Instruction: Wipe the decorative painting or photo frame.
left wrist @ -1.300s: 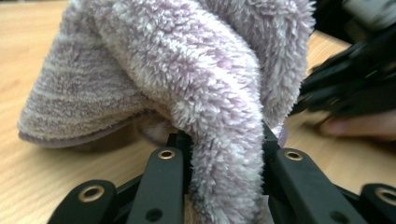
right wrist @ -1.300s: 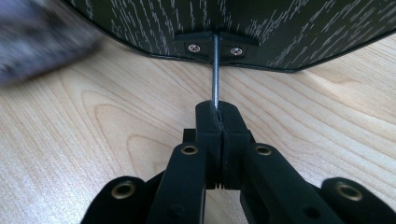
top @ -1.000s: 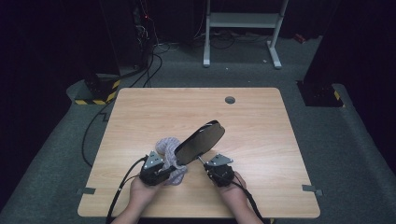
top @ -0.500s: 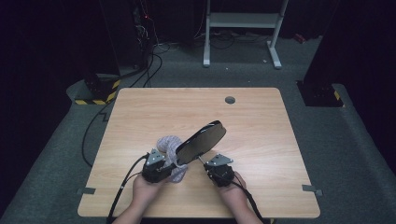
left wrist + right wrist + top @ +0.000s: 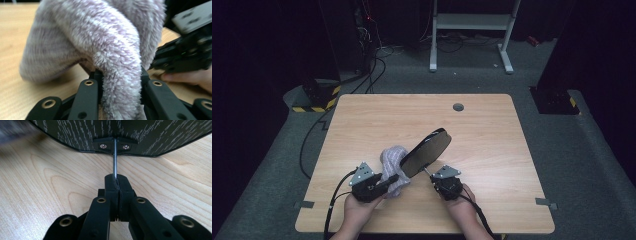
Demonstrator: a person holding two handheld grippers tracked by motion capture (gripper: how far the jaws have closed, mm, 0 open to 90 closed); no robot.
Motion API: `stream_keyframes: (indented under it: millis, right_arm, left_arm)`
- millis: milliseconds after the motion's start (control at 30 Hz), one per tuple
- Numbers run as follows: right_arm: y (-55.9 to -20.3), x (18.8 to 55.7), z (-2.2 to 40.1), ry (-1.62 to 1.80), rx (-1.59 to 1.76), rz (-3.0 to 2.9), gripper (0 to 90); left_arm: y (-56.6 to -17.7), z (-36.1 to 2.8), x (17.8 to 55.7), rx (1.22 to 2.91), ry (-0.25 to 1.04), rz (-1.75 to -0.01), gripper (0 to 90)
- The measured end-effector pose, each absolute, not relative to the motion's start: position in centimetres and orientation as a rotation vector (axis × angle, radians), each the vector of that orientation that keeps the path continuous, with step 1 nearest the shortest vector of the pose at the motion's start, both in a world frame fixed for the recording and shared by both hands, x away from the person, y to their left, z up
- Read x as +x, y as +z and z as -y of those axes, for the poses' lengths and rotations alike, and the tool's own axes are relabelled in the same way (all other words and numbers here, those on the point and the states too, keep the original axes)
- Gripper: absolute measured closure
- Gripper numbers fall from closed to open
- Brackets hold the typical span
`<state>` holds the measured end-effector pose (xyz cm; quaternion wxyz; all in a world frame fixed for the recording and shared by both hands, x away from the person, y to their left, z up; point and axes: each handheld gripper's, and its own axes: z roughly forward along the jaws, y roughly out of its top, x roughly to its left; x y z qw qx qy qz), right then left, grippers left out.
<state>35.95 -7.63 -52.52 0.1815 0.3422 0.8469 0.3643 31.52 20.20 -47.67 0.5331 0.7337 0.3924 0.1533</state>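
- Fluffy lilac cloth (image 5: 393, 165) sits bunched at the near left of the tabletop (image 5: 492, 135), and the left gripper (image 5: 388, 181) has its jaws clamped on a thick fold of it (image 5: 120, 75).
- Over on the right, the right gripper (image 5: 432, 176) has its jaws pressed together on the thin metal stem (image 5: 115, 160) of a dark oval pan (image 5: 426, 152).
- Pan's tilted up off the wood, its near edge right against the cloth.
- Both hands are low at the near edge, the right hand (image 5: 460, 197) just behind its gripper.
- Close in, the pan's dark speckled underside (image 5: 120, 131) hangs over pale wood.
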Motion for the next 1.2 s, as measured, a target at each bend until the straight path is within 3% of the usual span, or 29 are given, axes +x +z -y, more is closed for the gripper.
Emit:
stream_keyframes:
  millis: [567, 833, 1033, 1200]
  right_arm:
    - [-52.5, 36.0, 7.6, 1.027, 0.961, -2.393, 88.1]
    - [-52.5, 36.0, 7.6, 1.028, 0.960, -2.393, 88.1]
    - [-52.5, 36.0, 7.6, 1.028, 0.960, -2.393, 88.1]
    - [-52.5, 36.0, 7.6, 1.028, 0.960, -2.393, 88.1]
  left_arm:
    - [-46.2, -22.5, 30.9, 1.703, 0.446, -0.873, 71.1]
    - [-45.3, -24.8, 31.2, 1.682, 0.551, -0.878, 71.1]
    - [-46.0, -27.6, 32.8, 1.726, 0.671, -0.962, 71.2]
    - [-47.5, -29.0, 34.1, 1.786, 0.700, -1.060, 71.1]
